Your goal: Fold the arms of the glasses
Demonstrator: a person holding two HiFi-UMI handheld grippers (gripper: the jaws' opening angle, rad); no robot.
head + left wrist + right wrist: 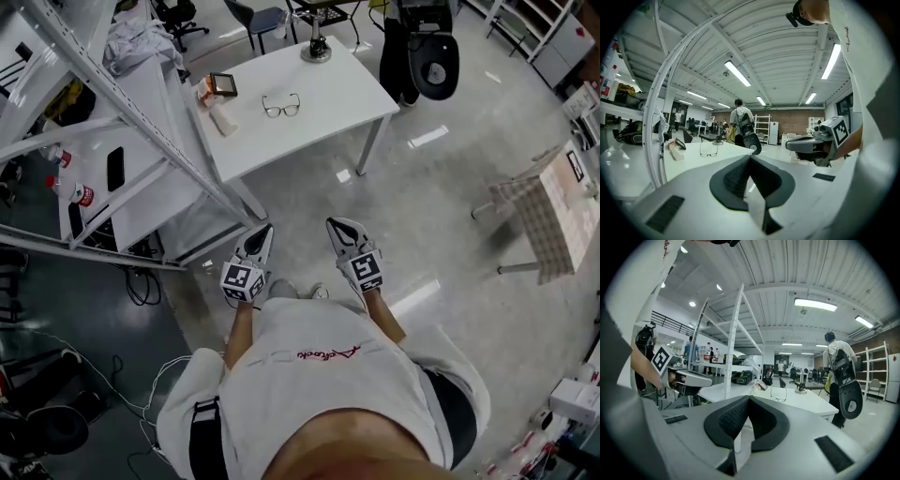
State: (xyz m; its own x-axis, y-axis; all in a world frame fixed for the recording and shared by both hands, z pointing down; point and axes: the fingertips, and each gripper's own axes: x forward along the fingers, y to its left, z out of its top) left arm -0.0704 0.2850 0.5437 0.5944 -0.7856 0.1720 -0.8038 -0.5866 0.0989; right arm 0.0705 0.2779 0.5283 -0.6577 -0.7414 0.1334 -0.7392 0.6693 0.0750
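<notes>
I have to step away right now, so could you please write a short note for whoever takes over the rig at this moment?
Left gripper: shut and empty, held out in front of the body.
Right gripper: shut and empty, level with the left one.
Glasses: on the white table, well ahead of both grippers, with nothing touching them. The arms look unfolded.
Done: nothing yet.
Left: step up to the table, steady the frame, then fold both arms in.
</notes>
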